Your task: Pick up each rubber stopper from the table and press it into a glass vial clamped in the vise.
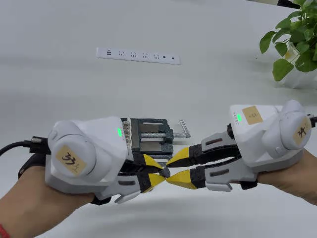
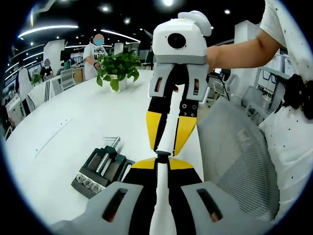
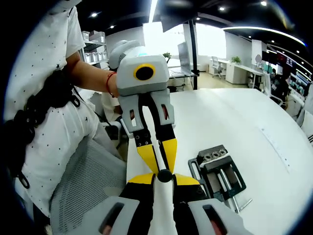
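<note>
A small dark rubber stopper [image 1: 165, 172] sits between the yellow tips of my two grippers, which meet tip to tip above the white table. My left gripper [image 1: 159, 174] is shut on the stopper [image 2: 162, 155]. My right gripper [image 1: 167, 173] is open, its fingertips [image 2: 155, 145] straddling the stopper [image 3: 164, 175] from the opposite side. Just behind the grippers a dark vise [image 1: 151, 135] lies on the table with a row of glass vials [image 1: 127, 134] clamped in it. The vise [image 2: 103, 168] and its vials [image 2: 86, 182] lie left of my left jaws. The vise [image 3: 221, 169] shows right of my right jaws.
A white power strip [image 1: 138, 55] lies farther back on the table [image 1: 59, 89]. A potted plant [image 1: 293, 37] stands at the far right edge. A grey mesh chair [image 2: 237, 147] and the person's body are close to the near table edge. People stand in the background [image 2: 95, 51].
</note>
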Tool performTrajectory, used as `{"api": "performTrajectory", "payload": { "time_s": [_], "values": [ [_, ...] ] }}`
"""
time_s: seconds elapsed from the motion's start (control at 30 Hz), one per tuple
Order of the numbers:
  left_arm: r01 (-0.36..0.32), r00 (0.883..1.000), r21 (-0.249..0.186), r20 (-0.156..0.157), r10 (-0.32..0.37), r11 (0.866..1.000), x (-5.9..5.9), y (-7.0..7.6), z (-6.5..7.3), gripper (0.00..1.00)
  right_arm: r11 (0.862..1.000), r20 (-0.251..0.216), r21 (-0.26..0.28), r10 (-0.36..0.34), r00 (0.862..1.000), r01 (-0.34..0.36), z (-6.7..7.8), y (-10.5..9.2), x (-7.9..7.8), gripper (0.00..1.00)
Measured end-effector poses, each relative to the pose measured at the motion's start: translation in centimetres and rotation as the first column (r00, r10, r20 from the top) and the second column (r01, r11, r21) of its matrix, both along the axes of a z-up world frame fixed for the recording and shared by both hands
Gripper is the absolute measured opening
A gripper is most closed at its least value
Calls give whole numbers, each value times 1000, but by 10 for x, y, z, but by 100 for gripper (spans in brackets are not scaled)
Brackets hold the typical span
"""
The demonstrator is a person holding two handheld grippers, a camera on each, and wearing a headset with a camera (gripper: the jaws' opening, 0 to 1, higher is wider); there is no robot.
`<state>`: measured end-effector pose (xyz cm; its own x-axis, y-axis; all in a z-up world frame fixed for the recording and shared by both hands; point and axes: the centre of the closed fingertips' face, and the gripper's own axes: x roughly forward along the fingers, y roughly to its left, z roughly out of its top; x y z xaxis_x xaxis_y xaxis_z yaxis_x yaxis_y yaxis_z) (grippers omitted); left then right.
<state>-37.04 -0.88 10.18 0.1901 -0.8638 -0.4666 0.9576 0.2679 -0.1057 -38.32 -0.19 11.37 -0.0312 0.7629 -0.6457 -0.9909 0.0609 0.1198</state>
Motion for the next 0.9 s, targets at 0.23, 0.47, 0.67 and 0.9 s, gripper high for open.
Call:
{"api": "performTrajectory", "payload": {
  "time_s": [0.23,0.47,0.67,0.9],
  "values": [
    [7,1000,6,2,-7,1000,-1,-1,2,4,1000,1,-2,5,1000,-5,0,1,-1,7],
    [10,1000,10,2,-10,1000,-2,0,3,4,1000,5,-4,12,1000,-12,-1,2,-1,7],
    [14,1000,14,-5,-14,1000,-2,0,2,4,1000,13,-14,23,1000,-23,-2,3,-2,6],
    [16,1000,14,0,-16,1000,-3,1,1,4,1000,11,-18,23,1000,-22,-2,4,-2,6]
  ]
}}
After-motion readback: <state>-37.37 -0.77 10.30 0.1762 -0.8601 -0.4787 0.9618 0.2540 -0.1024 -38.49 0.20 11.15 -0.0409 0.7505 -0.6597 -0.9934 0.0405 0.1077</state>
